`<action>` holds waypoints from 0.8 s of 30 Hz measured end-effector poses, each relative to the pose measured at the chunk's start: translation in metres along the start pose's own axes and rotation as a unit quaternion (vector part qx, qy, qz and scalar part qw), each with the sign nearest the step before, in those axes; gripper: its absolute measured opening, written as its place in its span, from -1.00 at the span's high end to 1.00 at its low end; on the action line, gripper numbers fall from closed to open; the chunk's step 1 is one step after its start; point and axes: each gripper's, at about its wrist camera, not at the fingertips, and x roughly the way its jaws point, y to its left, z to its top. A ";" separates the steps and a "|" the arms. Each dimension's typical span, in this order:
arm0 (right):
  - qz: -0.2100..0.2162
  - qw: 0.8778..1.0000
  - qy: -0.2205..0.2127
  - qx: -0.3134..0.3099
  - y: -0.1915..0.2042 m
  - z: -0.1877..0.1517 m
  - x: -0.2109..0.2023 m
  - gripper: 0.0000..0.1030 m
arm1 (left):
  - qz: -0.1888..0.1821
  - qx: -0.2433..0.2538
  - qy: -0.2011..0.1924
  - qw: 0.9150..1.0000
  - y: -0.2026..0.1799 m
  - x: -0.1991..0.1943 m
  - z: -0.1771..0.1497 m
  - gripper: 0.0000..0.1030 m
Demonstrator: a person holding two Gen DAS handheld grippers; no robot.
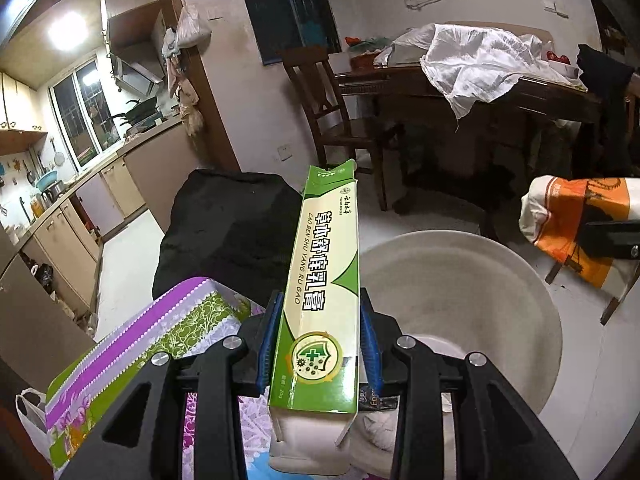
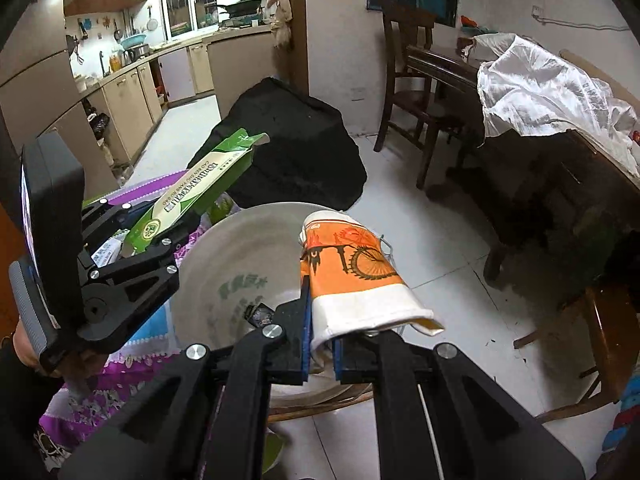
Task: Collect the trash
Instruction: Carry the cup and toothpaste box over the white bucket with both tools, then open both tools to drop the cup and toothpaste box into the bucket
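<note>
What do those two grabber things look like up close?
Both are black plastic. The left gripper and right gripper have angular linkage arms with cut-out holes, round silver screws, and blue ribbed pads inside the fingers. A dark sleeve covers the left arm.

We see our left gripper [image 1: 320, 344] and right gripper [image 2: 322, 344] built of matte black linkage arms with round silver screws at the joints. Blue ribbed pads [image 1: 266, 344] line the jaws. A thin white cable [image 2: 430, 432] runs along the right one.
</note>
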 end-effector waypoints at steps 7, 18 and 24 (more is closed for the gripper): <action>-0.001 1.000 0.005 -0.007 0.001 0.007 0.008 0.87 | -0.002 0.002 0.007 1.000 0.009 0.004 -0.008 0.29; 0.000 1.000 0.016 -0.021 0.010 0.011 0.023 0.87 | -0.007 0.008 0.013 1.000 0.010 0.013 -0.015 0.28; -0.006 0.999 0.030 -0.026 0.012 0.012 0.031 0.87 | -0.016 0.018 0.022 0.999 0.008 0.018 -0.019 0.28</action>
